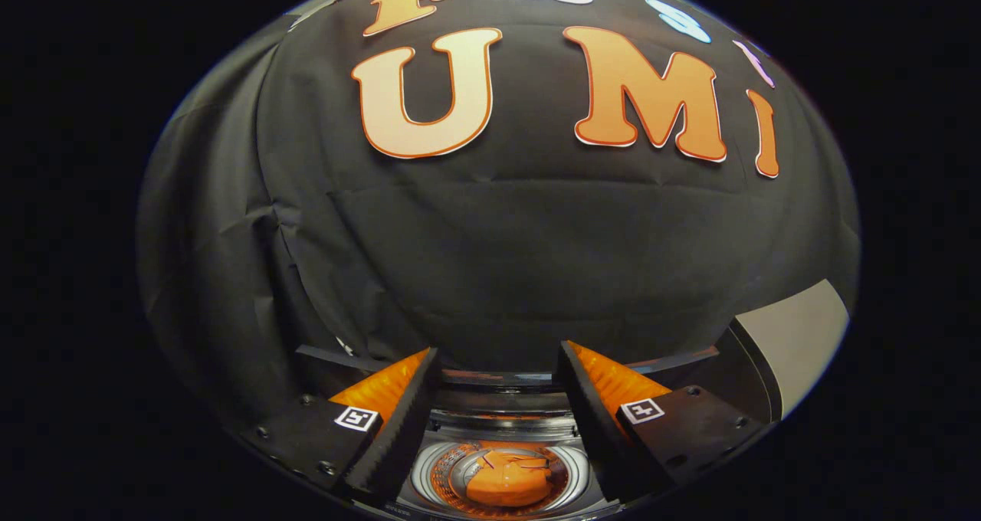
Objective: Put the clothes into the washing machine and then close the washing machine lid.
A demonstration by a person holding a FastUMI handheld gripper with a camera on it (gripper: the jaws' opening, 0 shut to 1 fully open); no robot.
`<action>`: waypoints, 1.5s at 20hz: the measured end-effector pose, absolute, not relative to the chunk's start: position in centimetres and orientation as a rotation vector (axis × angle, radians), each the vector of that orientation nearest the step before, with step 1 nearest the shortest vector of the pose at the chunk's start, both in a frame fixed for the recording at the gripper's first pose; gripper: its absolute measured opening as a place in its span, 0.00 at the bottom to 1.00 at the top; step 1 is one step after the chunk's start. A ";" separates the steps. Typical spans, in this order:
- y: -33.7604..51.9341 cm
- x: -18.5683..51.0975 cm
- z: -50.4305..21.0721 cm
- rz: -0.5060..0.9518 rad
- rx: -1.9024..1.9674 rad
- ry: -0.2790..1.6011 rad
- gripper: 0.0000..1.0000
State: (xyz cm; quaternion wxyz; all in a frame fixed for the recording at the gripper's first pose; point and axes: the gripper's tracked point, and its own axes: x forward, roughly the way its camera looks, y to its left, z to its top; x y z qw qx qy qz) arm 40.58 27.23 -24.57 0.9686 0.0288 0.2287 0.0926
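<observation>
Hovering gripper open above washing machine drum; orange clothes inside.

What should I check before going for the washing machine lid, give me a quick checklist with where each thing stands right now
1. Clothes in the drum: ok, the orange garment lies inside the drum.
2. Hand-held gripper free: ok, fingers apart, nothing between them.
3. Nothing hanging over the drum rim: ok on the part seen between the fingers; the rest cannot tell.
4. Lid open: cannot tell, the grey panel beyond the right finger may be the lid.
5. Clear path to the lid: cannot tell.
</observation>
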 end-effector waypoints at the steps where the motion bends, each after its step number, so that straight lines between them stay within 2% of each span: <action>1: 27.2 40.7 -24.7 0.187 0.056 0.470 0.99; 27: 27.7 29.8 -28.3 0.127 0.066 0.441 0.99; 30: 27.9 28.6 -32.2 0.124 0.070 0.554 0.98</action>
